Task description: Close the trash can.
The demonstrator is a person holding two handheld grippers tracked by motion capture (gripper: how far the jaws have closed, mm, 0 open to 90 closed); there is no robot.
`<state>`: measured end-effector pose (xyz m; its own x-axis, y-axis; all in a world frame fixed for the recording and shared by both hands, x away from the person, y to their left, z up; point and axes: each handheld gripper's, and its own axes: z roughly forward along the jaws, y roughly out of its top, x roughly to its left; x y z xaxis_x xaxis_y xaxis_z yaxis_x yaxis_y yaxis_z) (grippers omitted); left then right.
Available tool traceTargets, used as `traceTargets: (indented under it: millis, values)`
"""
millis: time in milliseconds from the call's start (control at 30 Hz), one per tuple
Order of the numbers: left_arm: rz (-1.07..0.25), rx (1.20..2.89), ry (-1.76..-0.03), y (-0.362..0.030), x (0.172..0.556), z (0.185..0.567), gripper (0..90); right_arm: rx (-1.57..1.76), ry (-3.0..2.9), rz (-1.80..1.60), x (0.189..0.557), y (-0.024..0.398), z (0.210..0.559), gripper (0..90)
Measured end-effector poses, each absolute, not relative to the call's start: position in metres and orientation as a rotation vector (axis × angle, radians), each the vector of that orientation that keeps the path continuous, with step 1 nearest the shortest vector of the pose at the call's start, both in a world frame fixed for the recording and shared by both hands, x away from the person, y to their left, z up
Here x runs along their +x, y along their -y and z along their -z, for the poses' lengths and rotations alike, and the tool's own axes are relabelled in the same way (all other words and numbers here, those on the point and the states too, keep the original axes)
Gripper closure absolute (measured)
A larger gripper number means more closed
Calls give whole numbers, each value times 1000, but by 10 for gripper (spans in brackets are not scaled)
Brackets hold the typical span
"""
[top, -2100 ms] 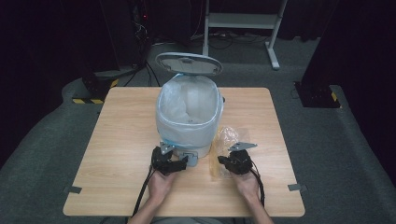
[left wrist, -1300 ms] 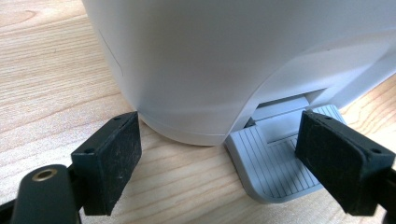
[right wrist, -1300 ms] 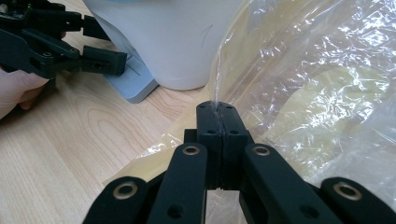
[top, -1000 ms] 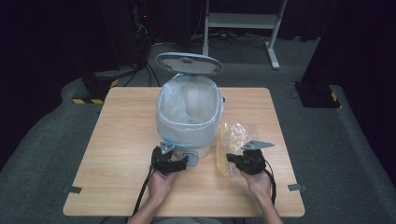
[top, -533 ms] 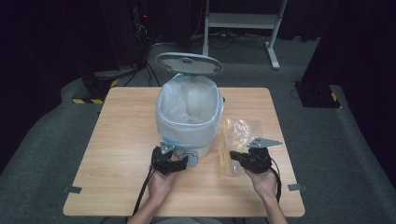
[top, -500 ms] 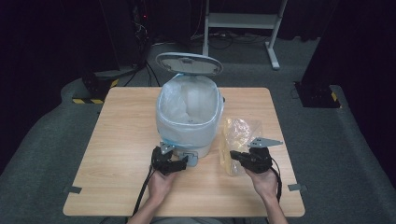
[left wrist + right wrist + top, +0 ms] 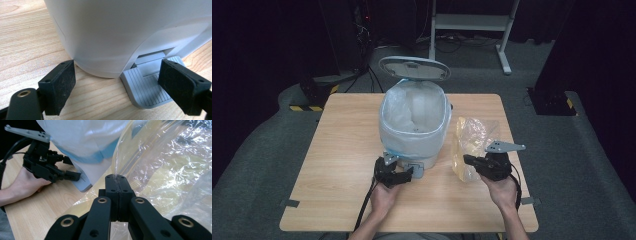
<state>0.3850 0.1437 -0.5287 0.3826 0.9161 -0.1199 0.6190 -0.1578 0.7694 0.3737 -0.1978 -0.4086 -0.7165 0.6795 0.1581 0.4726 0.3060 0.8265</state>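
Your right gripper [image 7: 117,178] is clamped on the yellowish plastic bag [image 7: 469,145], lifted just right of the lined pedal bin [image 7: 414,125]. Your left gripper [image 7: 117,85] stands open, one jaw over the bin's pedal [image 7: 147,87], lid [image 7: 414,68] up. Dropping the bag into the bin remains.

The left gripper [image 7: 120,87] holds its two black jaws wide apart, low over the wooden table [image 7: 22,37]. Between and just beyond them stands the rounded white base of the bin [image 7: 120,32]. Its ribbed grey pedal [image 7: 145,87] juts out onto the table just inside the right-hand jaw, partly hidden behind that pad. The left-hand jaw sits beside the bin's lower edge.
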Motion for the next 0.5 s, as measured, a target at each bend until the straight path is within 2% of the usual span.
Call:
traceTargets:
  millis: [500]
  values:
    - [-490,1876,-1327,-144,385,529,146,972,-2309,-1396,372,200,369,896]
